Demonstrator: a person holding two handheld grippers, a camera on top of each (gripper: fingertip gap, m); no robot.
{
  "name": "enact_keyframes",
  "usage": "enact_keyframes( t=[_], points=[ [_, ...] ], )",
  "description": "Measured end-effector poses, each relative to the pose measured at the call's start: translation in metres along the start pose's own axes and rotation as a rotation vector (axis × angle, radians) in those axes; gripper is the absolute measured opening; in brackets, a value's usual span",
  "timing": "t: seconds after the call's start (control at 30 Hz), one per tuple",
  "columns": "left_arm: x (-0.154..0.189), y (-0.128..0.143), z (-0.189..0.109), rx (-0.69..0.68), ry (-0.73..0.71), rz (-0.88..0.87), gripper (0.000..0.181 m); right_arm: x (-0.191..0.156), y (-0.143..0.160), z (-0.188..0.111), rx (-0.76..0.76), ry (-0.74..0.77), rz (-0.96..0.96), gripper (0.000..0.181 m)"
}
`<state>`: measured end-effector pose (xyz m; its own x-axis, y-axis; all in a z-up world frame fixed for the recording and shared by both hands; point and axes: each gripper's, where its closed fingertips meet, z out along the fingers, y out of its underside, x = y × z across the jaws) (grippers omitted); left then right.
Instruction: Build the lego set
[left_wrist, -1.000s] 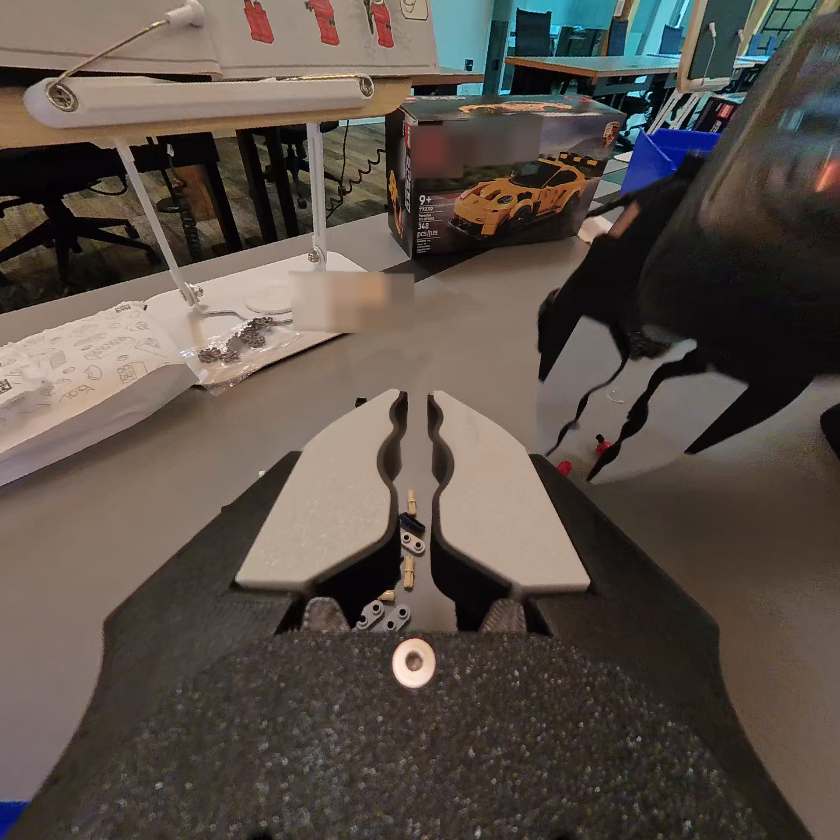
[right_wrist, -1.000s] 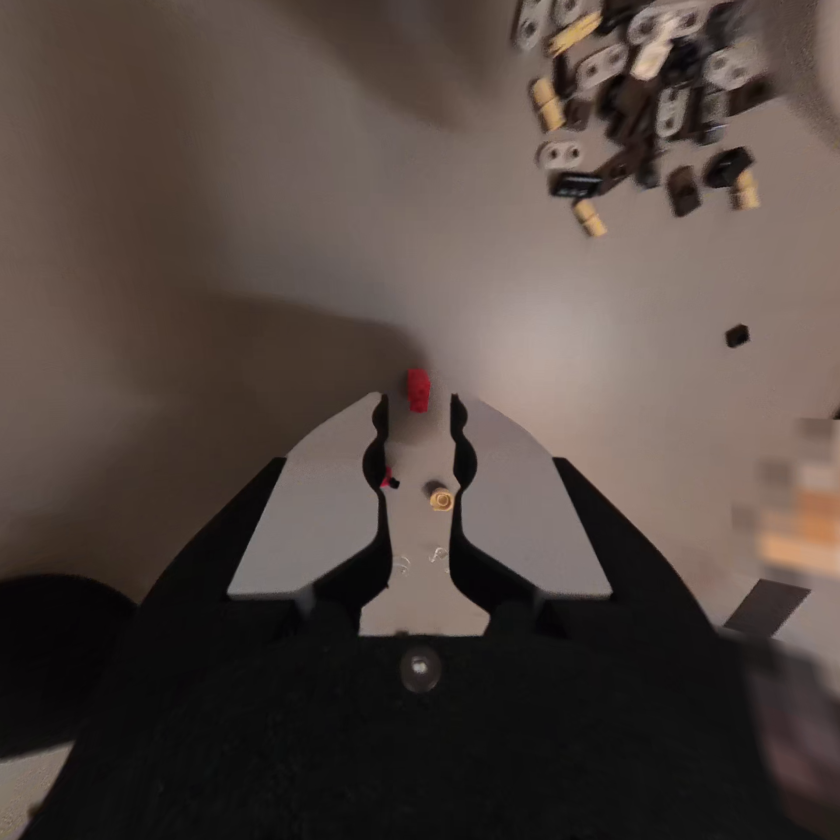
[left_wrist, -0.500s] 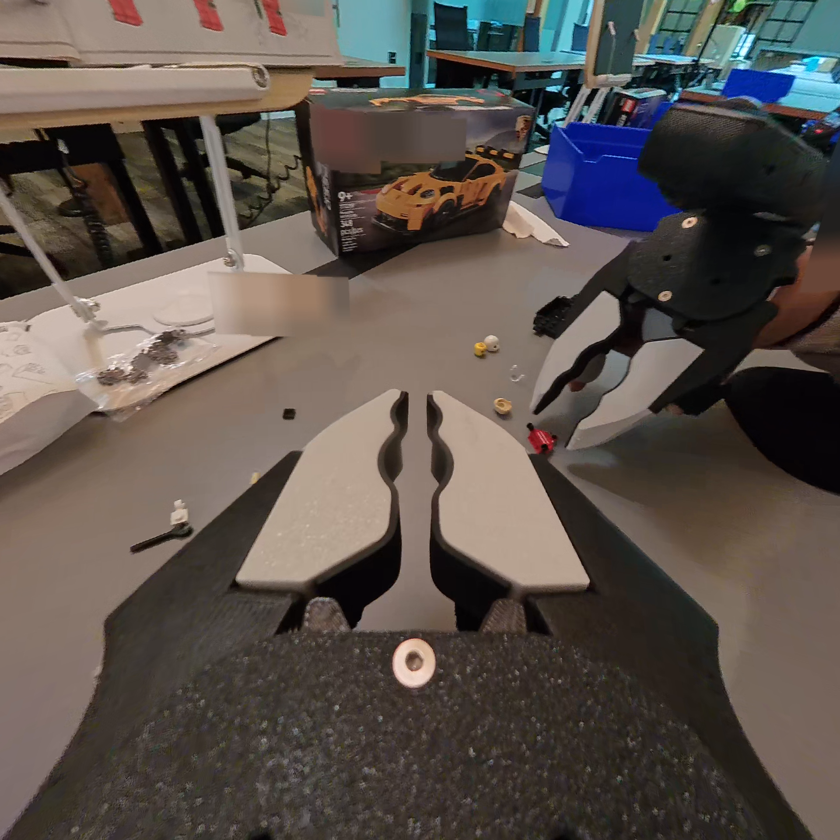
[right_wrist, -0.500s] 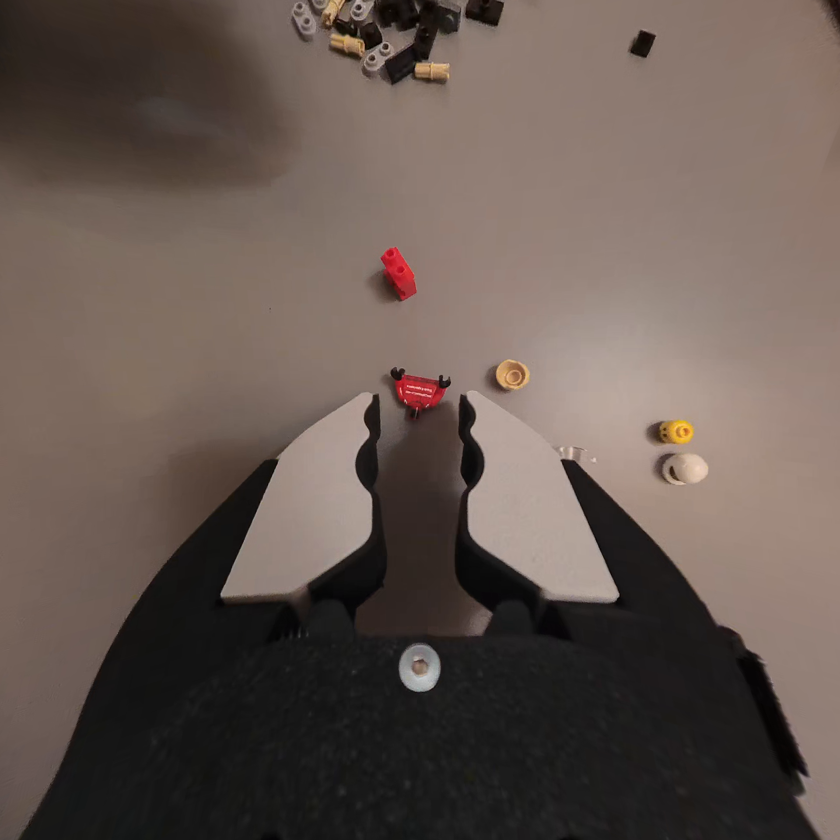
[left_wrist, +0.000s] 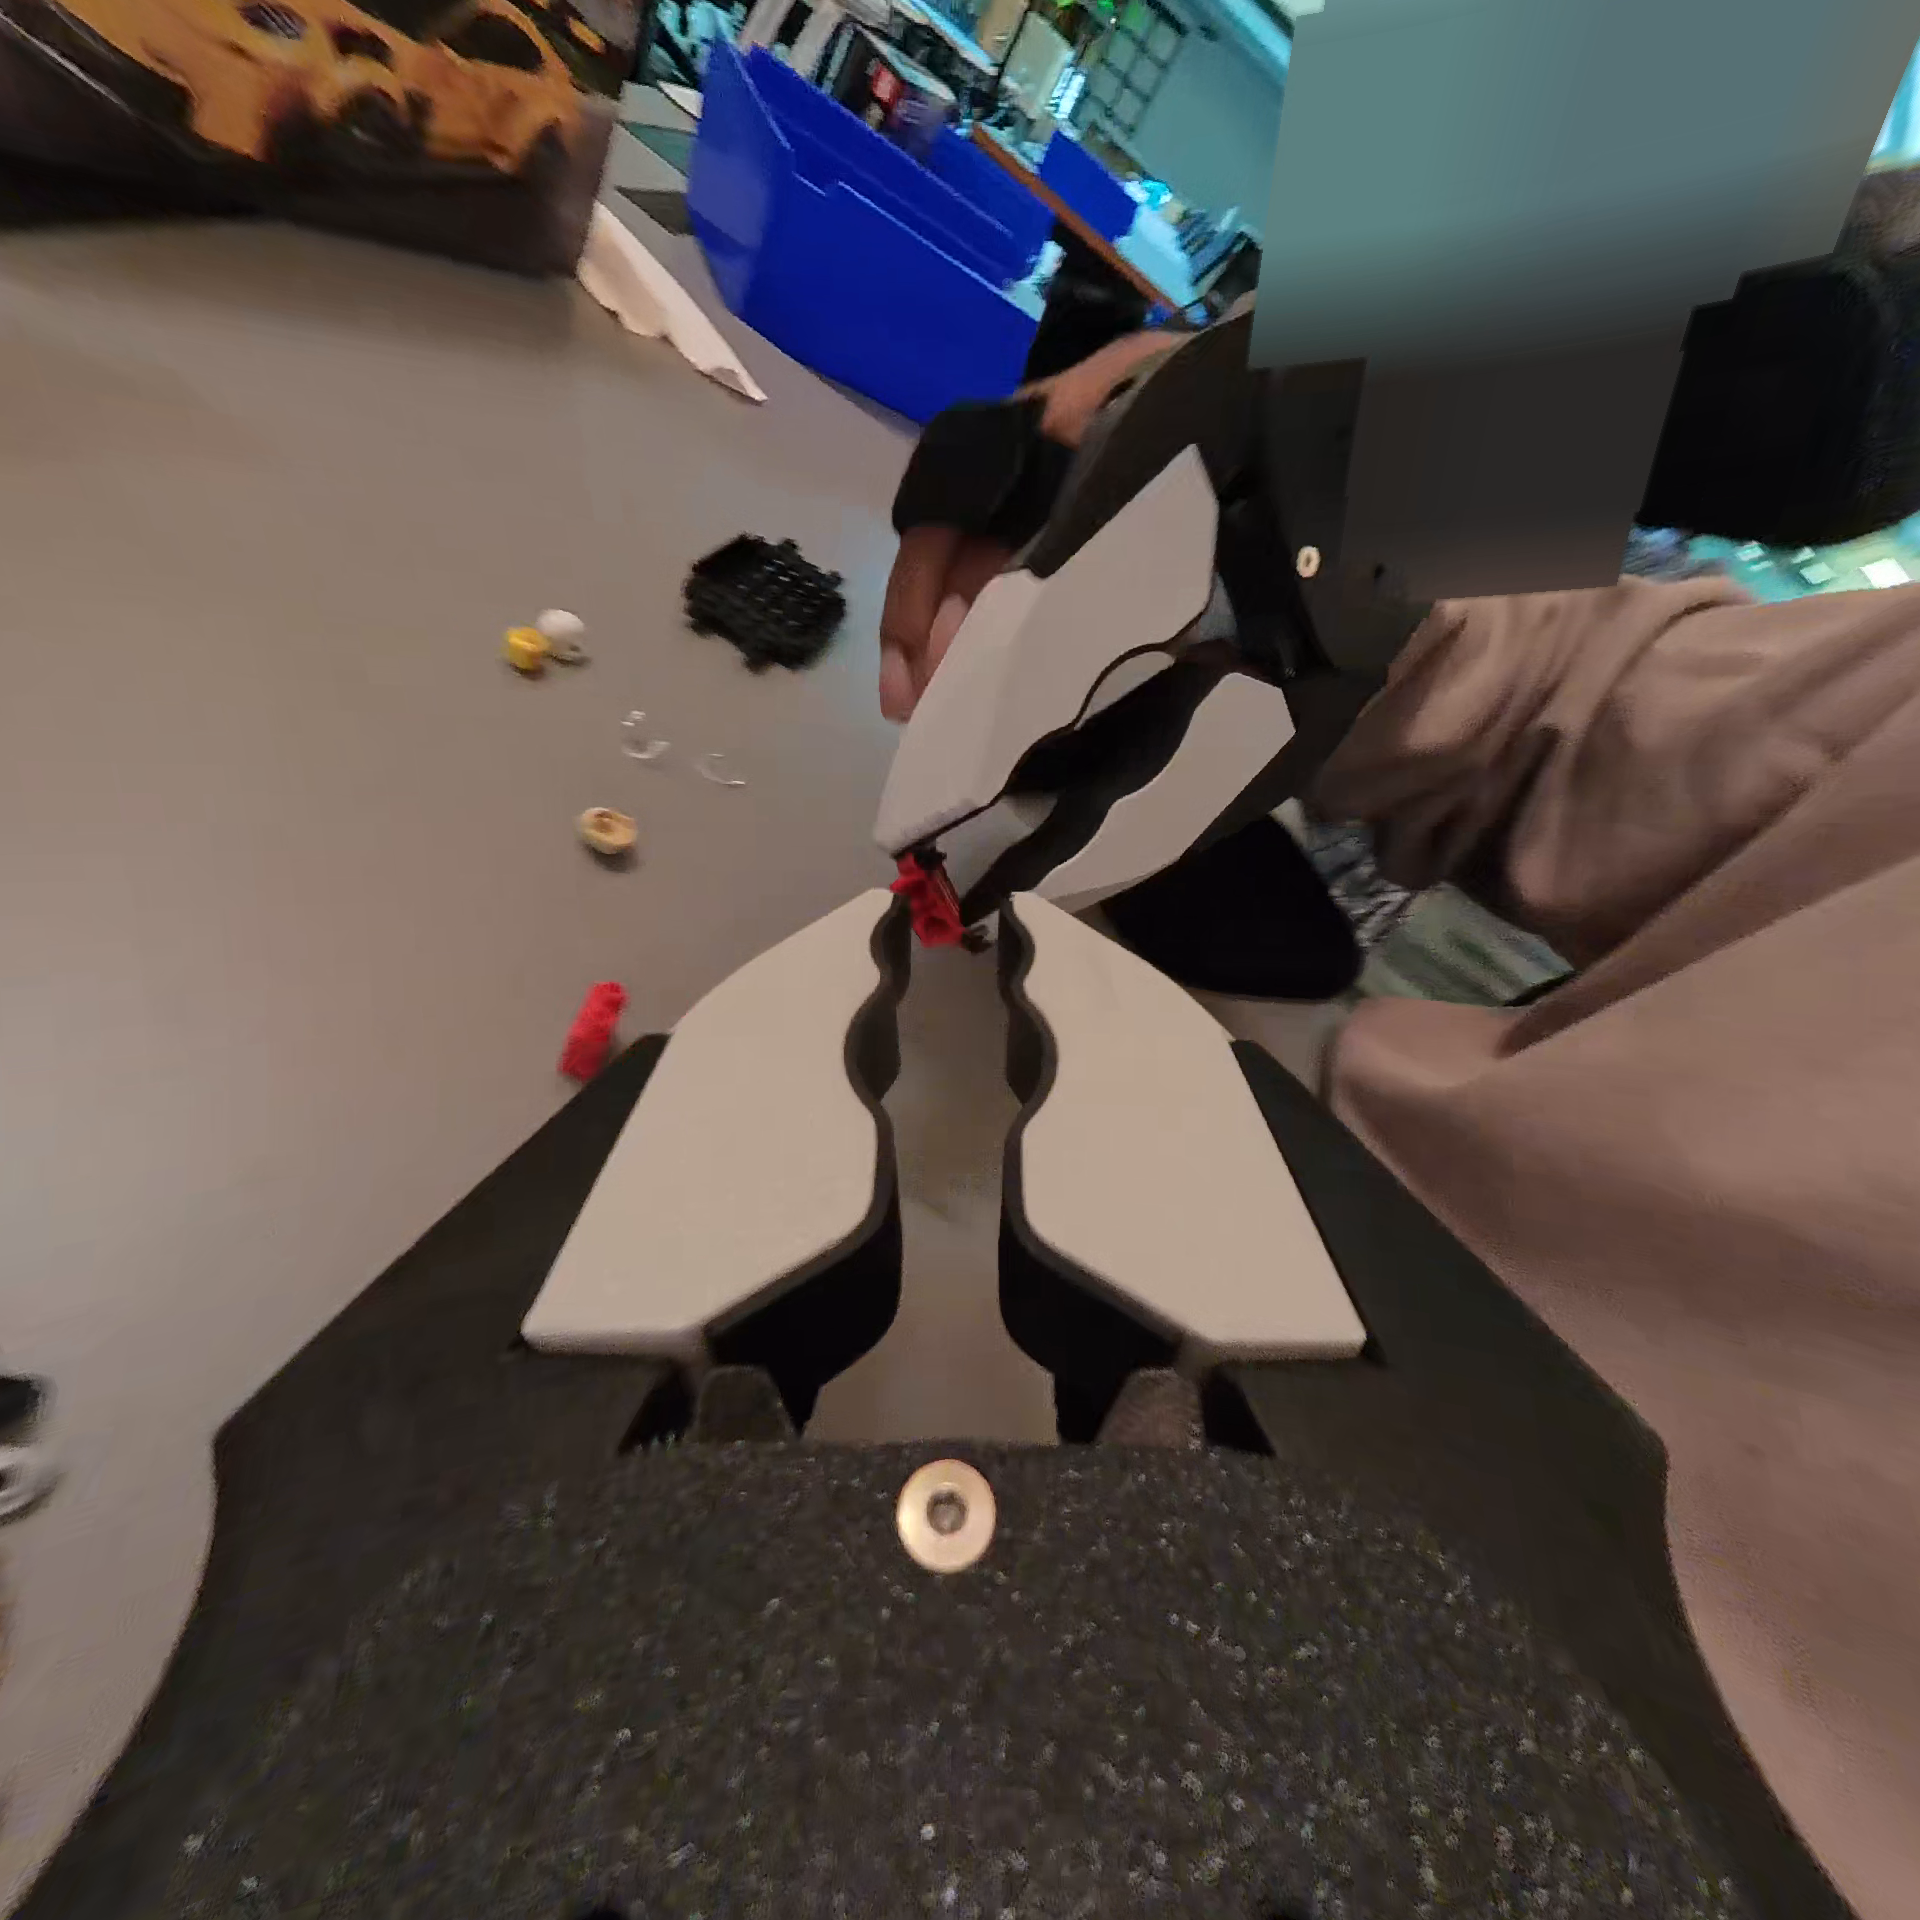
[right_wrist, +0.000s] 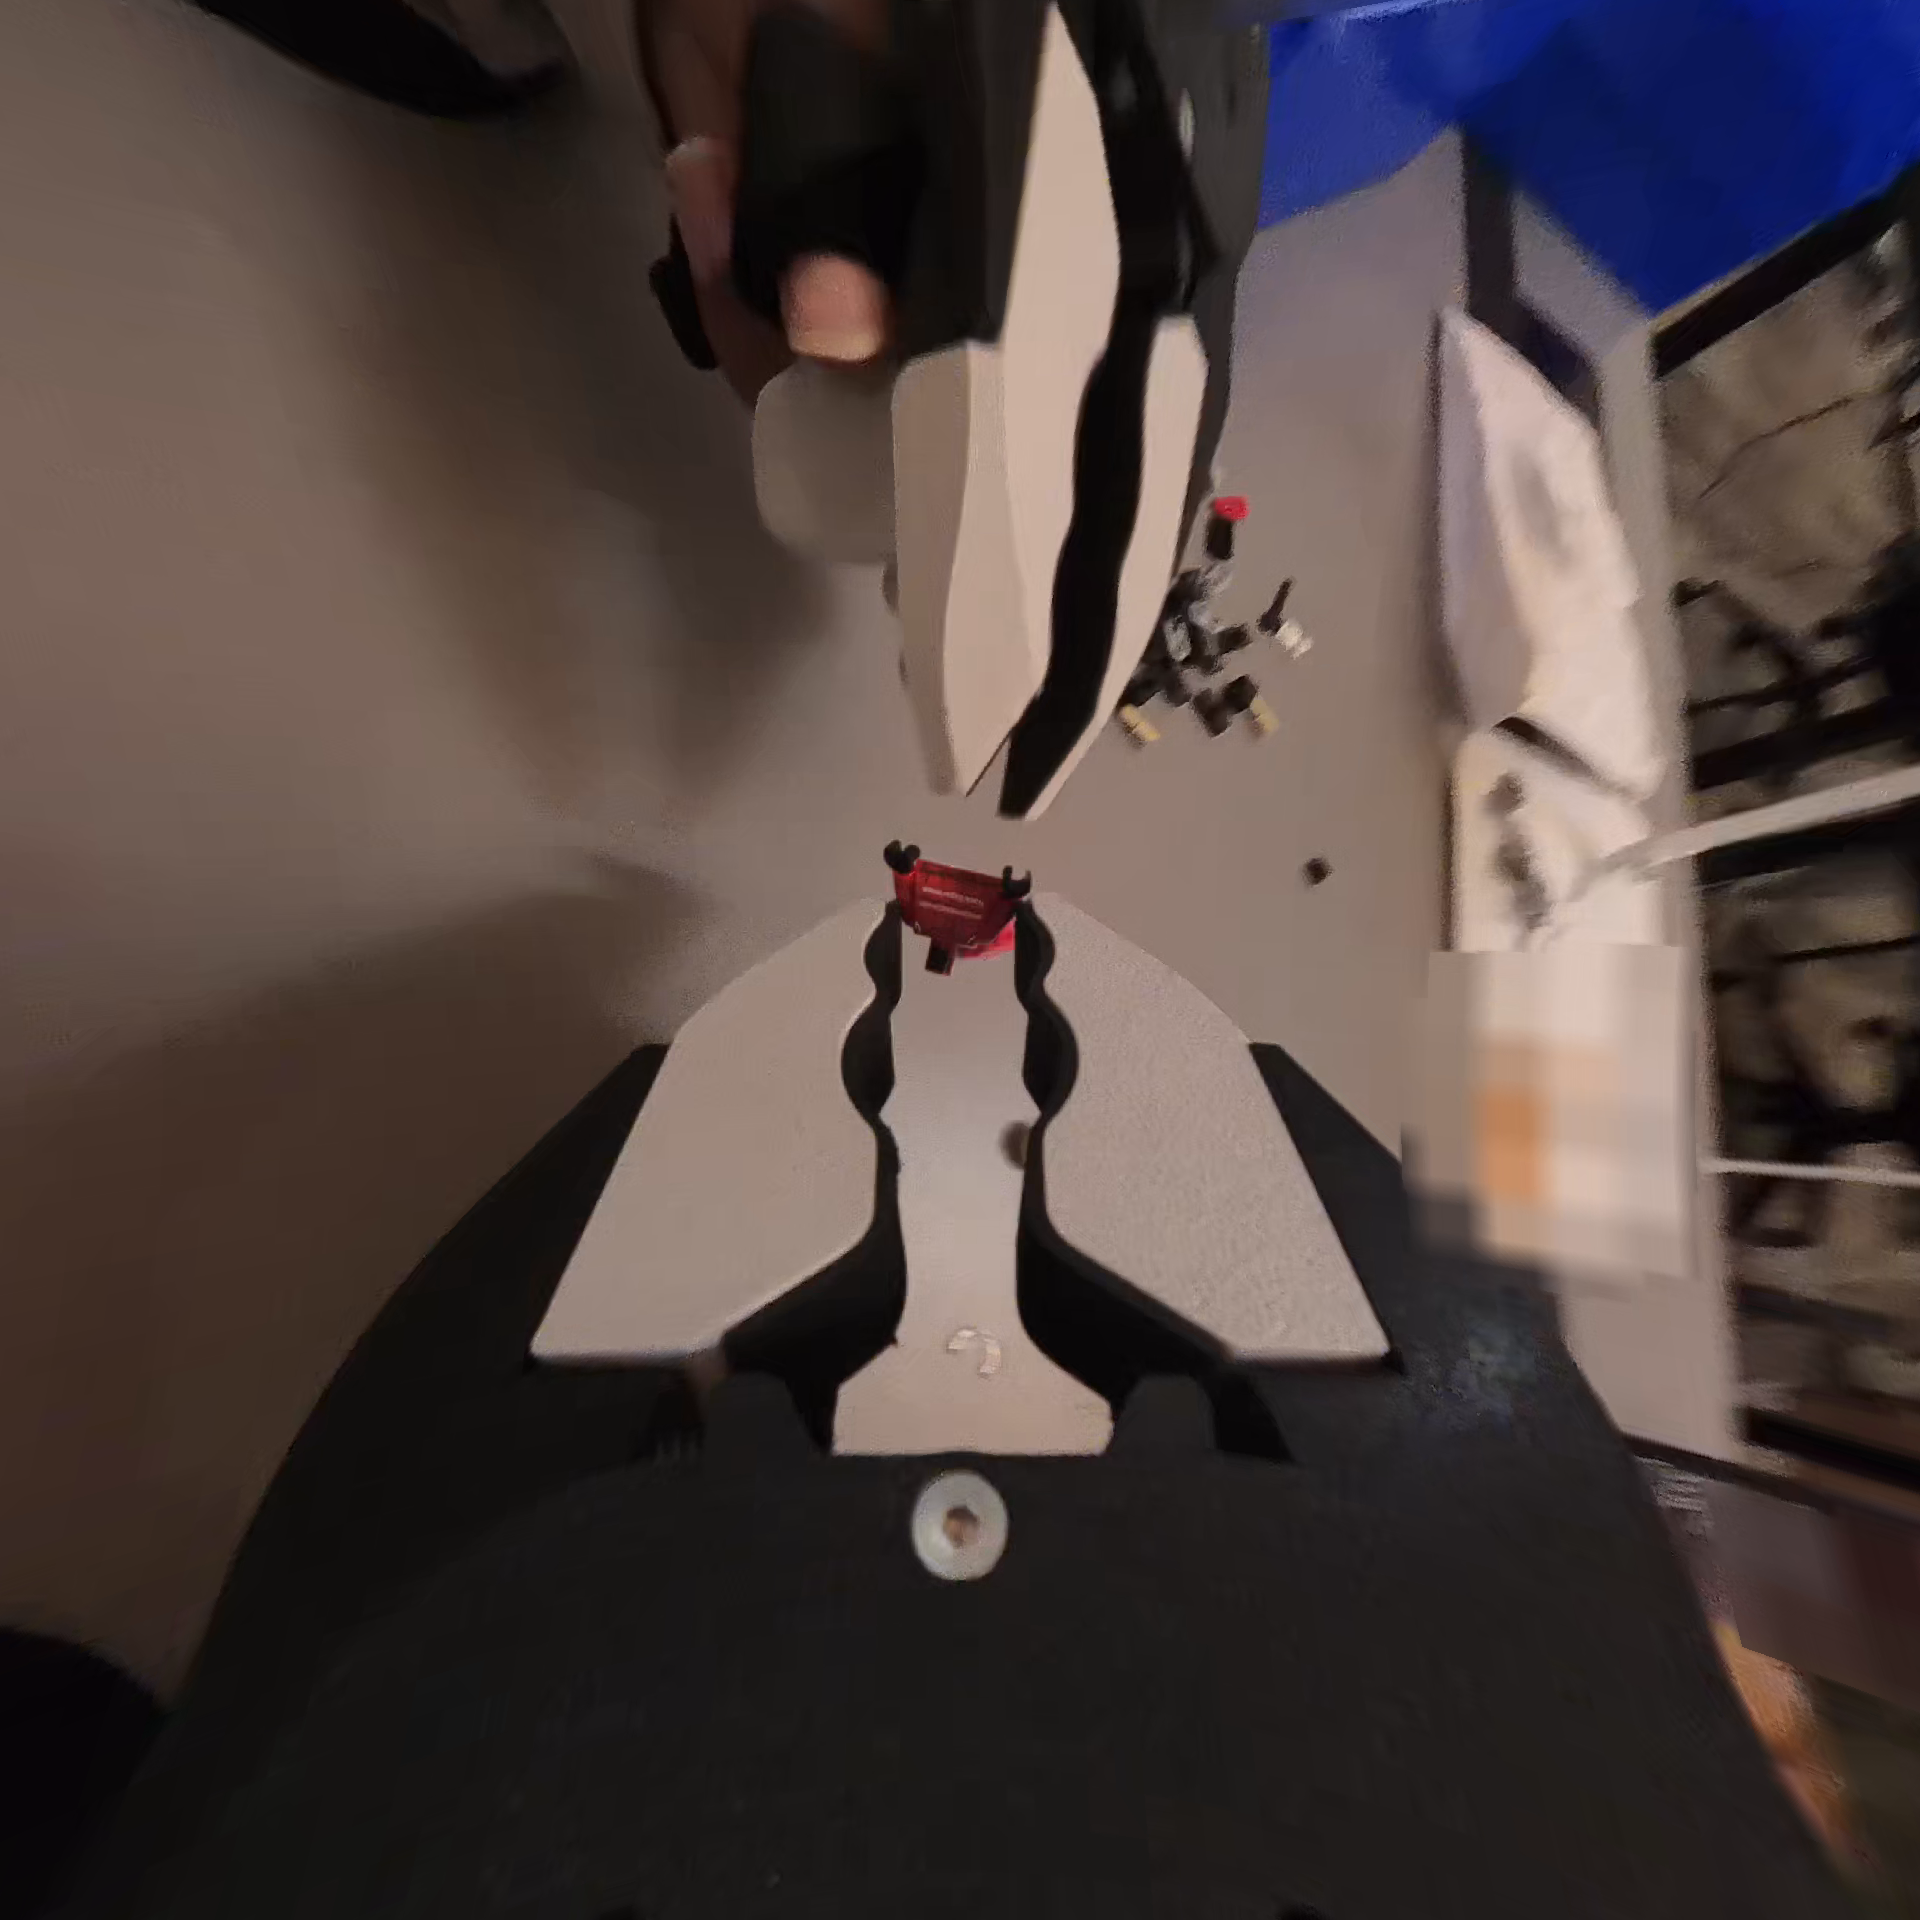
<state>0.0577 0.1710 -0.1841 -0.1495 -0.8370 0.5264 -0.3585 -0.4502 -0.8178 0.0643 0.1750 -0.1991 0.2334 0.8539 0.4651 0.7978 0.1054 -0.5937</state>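
Your right tool (right_wrist: 956, 914) pinches the small red minifigure torso (right_wrist: 951, 907) at its tips, held off the bench (left_wrist: 260, 727). Your left tool (left_wrist: 948, 914), narrowly parted and empty, faces it tip to tip, torso lying crosswise.

left wrist cam: low over table (left_wrist: 260, 520), facing right gripper (left_wrist: 940, 883) | right wrist cam: facing back | shared: red piece (right_wrist: 951, 904), close

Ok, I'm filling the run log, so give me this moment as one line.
right gripper: shut on red minifigure torso | left gripper: open, tips beside torso | red brick: on table
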Motion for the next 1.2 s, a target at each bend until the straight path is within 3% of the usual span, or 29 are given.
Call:
enact_keyframes(
  t=[0.07,0.23,0.43,0.6,0.73,0.93,1.2],
  points=[
    [0.009,0.0,0.004,0.006,0.058,-0.054,0.018,0.003,-0.009,-0.006,-0.025,0.05,-0.114,0.02],
    [0.01,-0.005,0.003,0.039,0.049,-0.071,0.009,0.001,-0.017,-0.01,-0.072,0.096,-0.25,0.02],
    [0.018,-0.006,0.002,0.047,0.102,-0.049,0.017,0.0,-0.027,-0.016,-0.015,0.117,-0.256,0.02],
    [0.031,-0.01,0.001,0.069,0.151,0.015,0.011,0.0,-0.037,-0.023,0.051,0.111,-0.239,0.02],
    [0.031,-0.018,-0.004,0.127,0.149,0.033,0.008,0.006,-0.037,-0.028,0.141,0.082,-0.032,0.018],
    [0.041,-0.031,-0.012,0.24,0.18,0.15,0.007,0.008,-0.053,-0.042,0.542,-0.107,0.541,0.02],
    [0.061,-0.034,-0.016,0.305,0.249,0.25,0.008,0.005,-0.07,-0.053,0.787,-0.253,0.721,0.007]
  ],
)
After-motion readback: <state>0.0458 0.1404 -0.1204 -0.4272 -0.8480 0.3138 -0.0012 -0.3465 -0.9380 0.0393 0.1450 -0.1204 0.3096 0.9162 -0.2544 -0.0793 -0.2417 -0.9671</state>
